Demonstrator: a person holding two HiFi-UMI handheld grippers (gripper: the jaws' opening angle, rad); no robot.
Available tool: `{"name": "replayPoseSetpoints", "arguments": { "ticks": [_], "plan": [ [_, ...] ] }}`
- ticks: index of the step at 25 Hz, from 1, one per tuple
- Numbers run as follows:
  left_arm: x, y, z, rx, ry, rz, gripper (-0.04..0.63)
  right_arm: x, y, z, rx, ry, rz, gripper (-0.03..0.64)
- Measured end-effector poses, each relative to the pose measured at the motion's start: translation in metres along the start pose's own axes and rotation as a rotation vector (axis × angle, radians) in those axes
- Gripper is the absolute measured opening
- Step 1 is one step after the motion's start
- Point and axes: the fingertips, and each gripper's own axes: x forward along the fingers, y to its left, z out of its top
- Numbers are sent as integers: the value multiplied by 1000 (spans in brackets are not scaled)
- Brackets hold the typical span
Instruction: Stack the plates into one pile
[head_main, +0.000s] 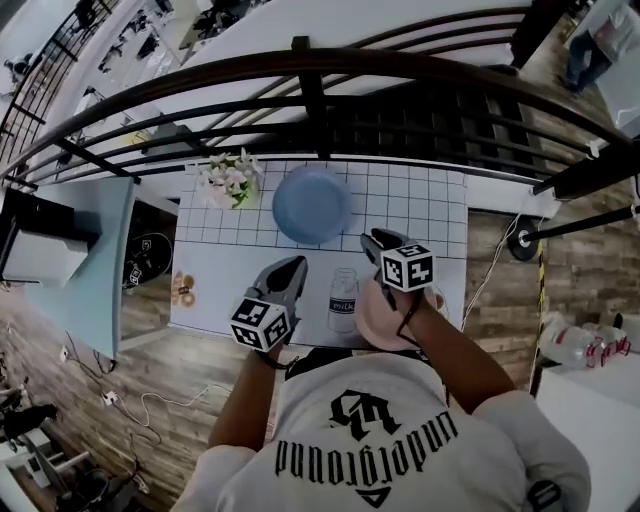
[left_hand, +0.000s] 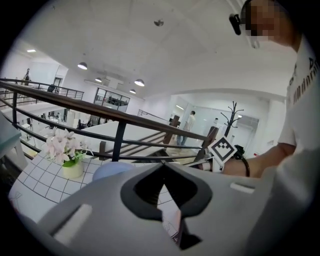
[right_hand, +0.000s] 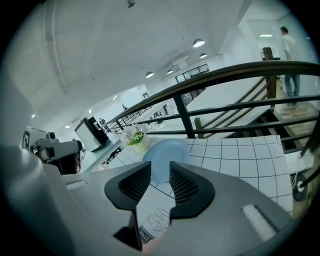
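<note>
Pink plate (head_main: 368, 312) lies at the table's (head_main: 425, 205) near edge under the right gripper (head_main: 373, 241), whose jaws stand slightly apart on nothing; the blue plate (head_main: 312, 203) sits well apart, near the flower pot (head_main: 232, 182). The left gripper (head_main: 294, 266) has its jaws together, empty. A shallow bite on the pink rim could nudge it off the edge.

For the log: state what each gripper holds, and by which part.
Nothing is held. The left gripper has its jaws together on nothing; the right gripper has its jaws apart, empty. The round pale blue plate and round pink plate lie ungripped.
</note>
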Motion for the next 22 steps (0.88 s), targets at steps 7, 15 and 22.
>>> {"name": "replayPoseSetpoints", "arguments": {
  "ticks": [7,15,22],
  "plan": [
    [7,41,-3,-5,39,-56,49,37,10,-3,63,9,-40,103],
    [32,80,-25,-1,81,-99,49,85,-12,-14,111,46,-120,103],
    [57,115,-37,2,110,-104,49,121,-33,-27,175,87,-166,103]
  ]
}}
